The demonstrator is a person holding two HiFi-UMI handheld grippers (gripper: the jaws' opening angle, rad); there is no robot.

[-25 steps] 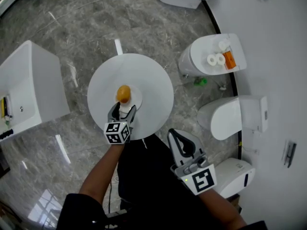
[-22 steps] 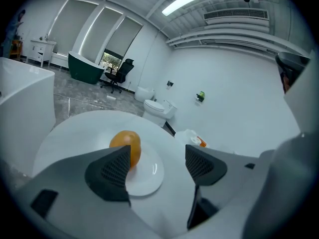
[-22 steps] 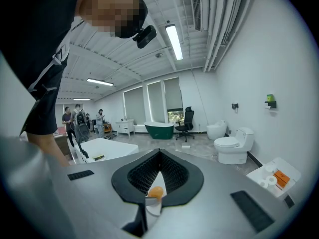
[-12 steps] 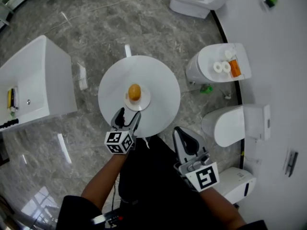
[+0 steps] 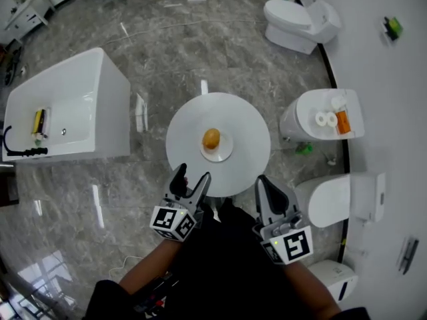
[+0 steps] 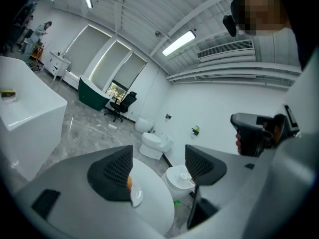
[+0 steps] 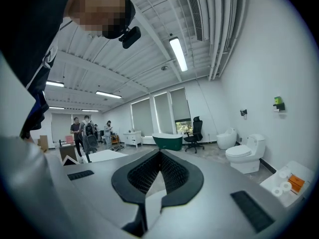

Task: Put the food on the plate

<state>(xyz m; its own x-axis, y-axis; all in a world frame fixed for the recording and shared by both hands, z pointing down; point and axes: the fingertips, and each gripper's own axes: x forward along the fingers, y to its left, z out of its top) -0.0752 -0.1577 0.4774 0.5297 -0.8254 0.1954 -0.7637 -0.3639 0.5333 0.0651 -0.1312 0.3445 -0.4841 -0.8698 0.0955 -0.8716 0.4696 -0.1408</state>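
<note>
An orange-brown piece of food [image 5: 211, 138] lies on a small white plate [image 5: 222, 152] in the middle of a round white table [image 5: 250, 129]. My left gripper [image 5: 191, 177] hangs open and empty just off the table's near edge, apart from the plate. In the left gripper view the left gripper [image 6: 157, 166] has wide-spread jaws, and the plate [image 6: 136, 197] and a sliver of the food [image 6: 129, 183] peek past the left jaw. My right gripper [image 5: 270, 189] is shut on nothing beside the table's near right edge; in its own view the right gripper [image 7: 159, 159] shows its pads pressed together.
A white bathtub [image 5: 63, 115] stands left of the table. Toilets [image 5: 303, 19] [image 5: 337, 195] line the curved wall at right; one cistern top [image 5: 330, 115] carries toilet rolls and an orange item. The floor is grey marble. Several people [image 7: 84, 131] stand far off.
My left gripper has drawn back from the plate toward the body, leaving the food on the plate. The right gripper rose slightly, and the table now sits farther off in view.
</note>
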